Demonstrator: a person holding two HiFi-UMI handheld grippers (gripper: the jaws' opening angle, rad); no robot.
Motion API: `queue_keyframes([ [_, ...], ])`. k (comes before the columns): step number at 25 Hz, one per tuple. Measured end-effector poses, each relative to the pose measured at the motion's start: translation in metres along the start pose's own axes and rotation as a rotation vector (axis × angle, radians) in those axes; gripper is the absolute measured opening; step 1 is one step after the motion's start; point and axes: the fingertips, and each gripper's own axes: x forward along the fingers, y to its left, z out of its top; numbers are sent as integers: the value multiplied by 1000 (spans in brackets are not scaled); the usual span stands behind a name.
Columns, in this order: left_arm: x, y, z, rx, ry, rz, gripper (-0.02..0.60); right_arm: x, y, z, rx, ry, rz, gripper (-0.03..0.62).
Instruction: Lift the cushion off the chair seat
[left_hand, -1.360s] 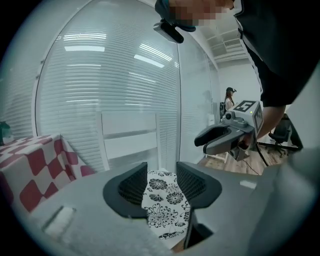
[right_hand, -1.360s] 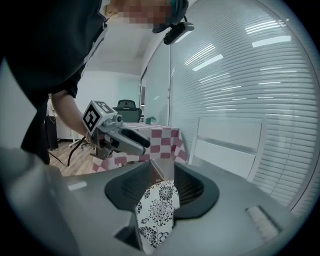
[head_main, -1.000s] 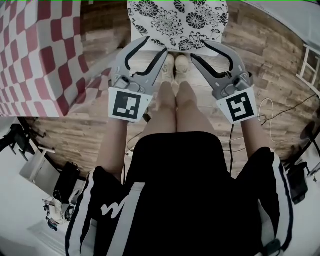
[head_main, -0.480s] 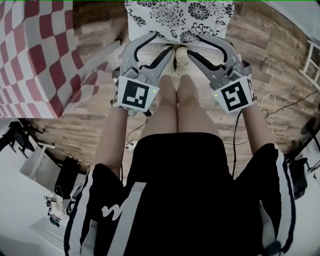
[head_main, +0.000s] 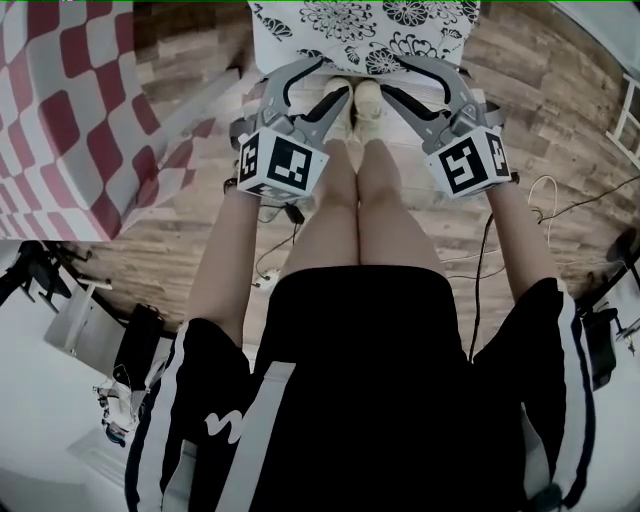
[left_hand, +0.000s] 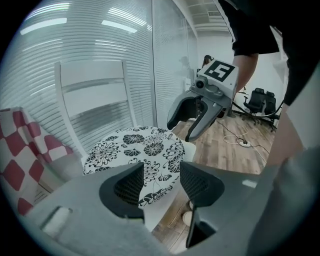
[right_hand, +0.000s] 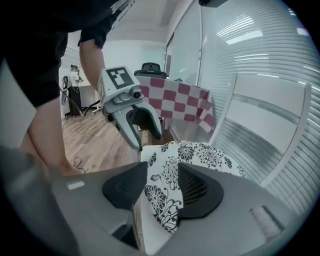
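Both tongs stand wide and hold nothing. The left gripper (left_hand: 161, 181) has just been opening its jaws, and so has the right gripper (right_hand: 161, 187). Through each gap only the near edge of the cushion (head_main: 365, 30) shows, with no pad pressing on it. Whether the tips have reached that edge I cannot tell. In the head view the wooden floor (head_main: 560, 110) fills most of the ground, and a red-and-white checked cloth (head_main: 60, 110) hangs at 10 o'clock. The white chair (left_hand: 92, 95) stands at 12 o'clock with its slatted back on the far side. The black-and-white floral cushion lies flat on the seat (left_hand: 157, 212) and covers nearly all of it, leaving a white strip of seat below its front edge. That front edge runs from 9 to 3 o'clock, straight across the line of both grippers. The cushion looks about as deep as it is wide, so I judge it has no clear long axis. It lies dead ahead of the tongs at 12 o'clock. The left gripper is aimed at the front corner toward 11, the right at the corner toward 1, and neither looks nearer than the other. The coming grip probably means sliding each lower jaw under the front edge at its own corner. The person's shoes (head_main: 355, 100) sit between the grippers, just below the seat front, and a thin cable (head_main: 545, 190) trails at 3 o'clock.
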Motion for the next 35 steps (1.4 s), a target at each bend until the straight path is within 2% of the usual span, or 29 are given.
queue_keyframes([
  [4, 15, -3, -21, 40, 63, -22, 224, 14, 10, -22, -40, 24, 19, 170],
  [9, 29, 4, -45, 64, 158, -8, 224, 28, 18, -46, -145, 96, 21, 173],
  [15, 37, 3, -62, 88, 231, -23, 224, 39, 21, -72, -169, 175, 22, 175],
  [21, 49, 2, -78, 146, 282, -35, 232, 49, 22, -96, -198, 236, 59, 185],
  [27, 55, 4, -85, 261, 310, -28, 232, 55, 24, -105, -225, 262, 82, 194],
  [35, 61, 10, -88, 342, 331, -22, 232, 62, 20, -107, -236, 271, 70, 196],
])
